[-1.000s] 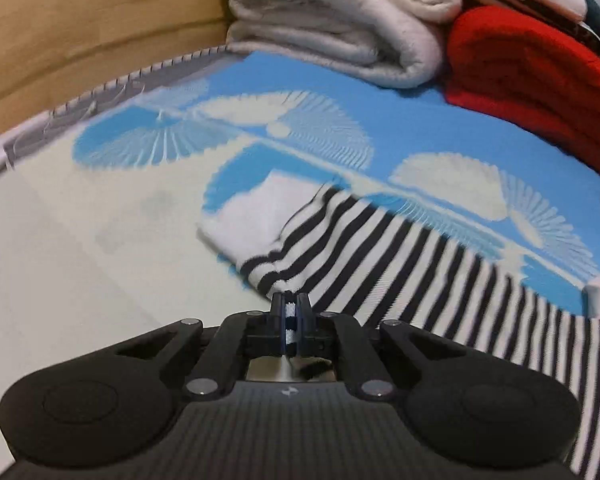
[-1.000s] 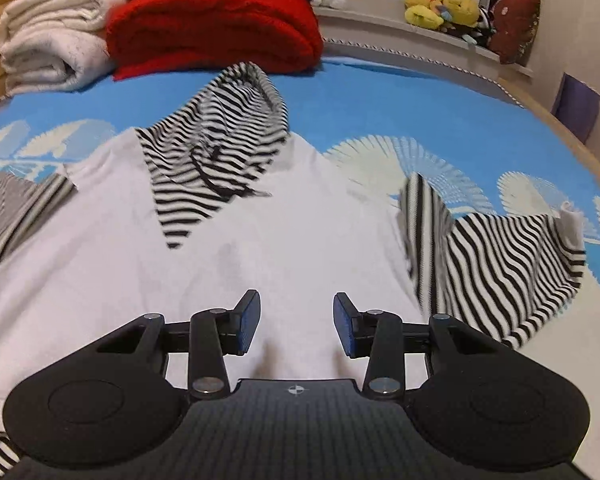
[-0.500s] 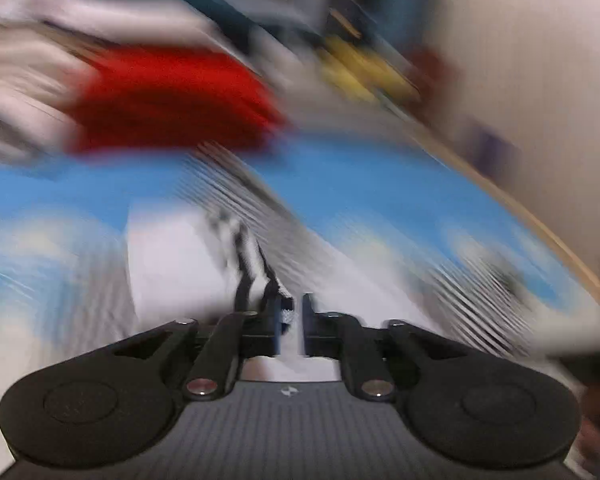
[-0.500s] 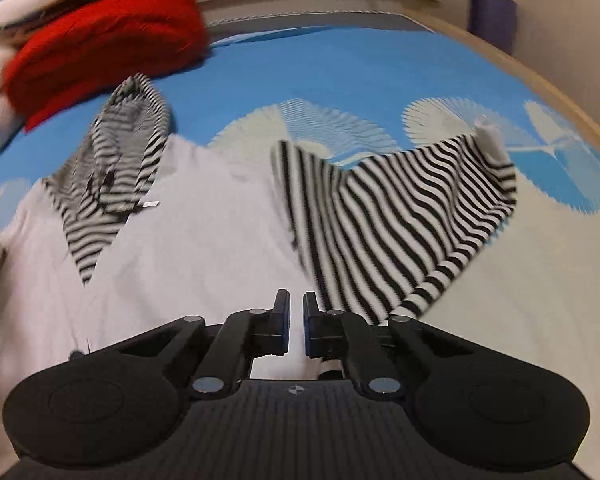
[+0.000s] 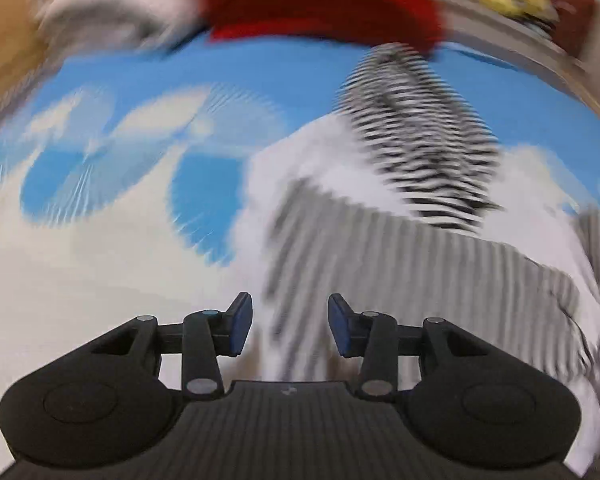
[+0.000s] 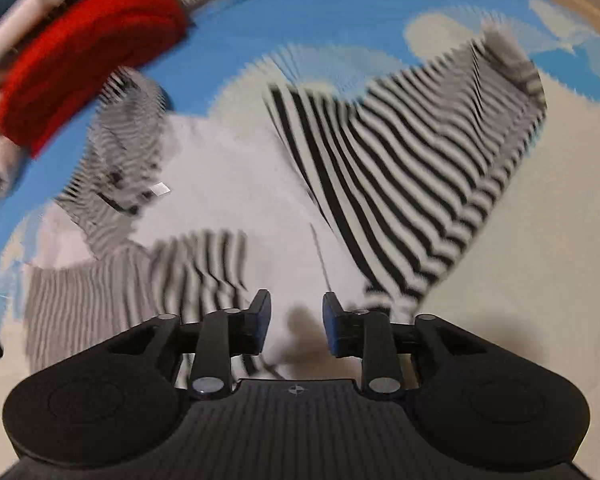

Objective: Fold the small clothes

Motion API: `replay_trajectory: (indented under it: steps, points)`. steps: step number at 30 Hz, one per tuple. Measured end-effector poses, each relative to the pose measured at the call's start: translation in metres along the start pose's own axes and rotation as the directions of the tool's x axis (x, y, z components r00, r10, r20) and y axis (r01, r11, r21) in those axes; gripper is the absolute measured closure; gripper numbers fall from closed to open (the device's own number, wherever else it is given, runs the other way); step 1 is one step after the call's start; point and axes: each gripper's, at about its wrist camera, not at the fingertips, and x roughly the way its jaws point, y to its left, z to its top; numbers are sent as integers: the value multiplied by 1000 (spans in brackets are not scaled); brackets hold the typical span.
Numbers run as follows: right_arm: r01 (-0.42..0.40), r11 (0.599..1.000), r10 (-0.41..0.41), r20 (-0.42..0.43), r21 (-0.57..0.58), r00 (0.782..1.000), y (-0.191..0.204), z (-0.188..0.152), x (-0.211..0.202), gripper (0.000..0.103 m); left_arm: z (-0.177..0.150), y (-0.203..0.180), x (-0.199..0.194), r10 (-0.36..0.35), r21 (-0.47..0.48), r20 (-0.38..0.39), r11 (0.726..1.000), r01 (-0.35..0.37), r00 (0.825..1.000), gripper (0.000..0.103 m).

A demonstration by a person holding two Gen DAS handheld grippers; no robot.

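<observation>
Left wrist view: your left gripper [image 5: 290, 322] has just been opening; its jaws stand apart, gripping nothing, above the folded striped sleeve [image 5: 400, 264] on the white hoodie [image 5: 284, 172]. Bare blue-and-cream bedsheet [image 5: 112, 240] lies left.

Right wrist view: your right gripper [image 6: 296, 320], jaws just reopened and empty, hovers over the hoodie's white body, the right striped sleeve [image 6: 416, 176] spread beside it; a red knit bundle [image 6: 88, 60] sits beyond.
</observation>
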Motion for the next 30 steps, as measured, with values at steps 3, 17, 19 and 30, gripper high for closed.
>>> replay_trajectory:
  steps: [3, 17, 19, 30]
  points:
    - [45, 999, -45, -41, 4, 998, 3, -5, 16, 70, 8, 33, 31, -25, -122, -89, 992, 14, 996, 56]
    - [82, 996, -72, 217, -40, 974, 18, 3, -14, 100, 1, 34, 30, 2, -40, -106, 999, -6, 994, 64]
    - [125, 992, -121, 142, -16, 982, 11, 2, -1, 100, 4, 23, 18, -69, -14, -69, 998, 68, 995, 63]
    - [-46, 999, 46, -46, 12, 998, 10, -5, 20, 66, -9, 0, 32, -79, 110, -187, 989, 101, 979, 60]
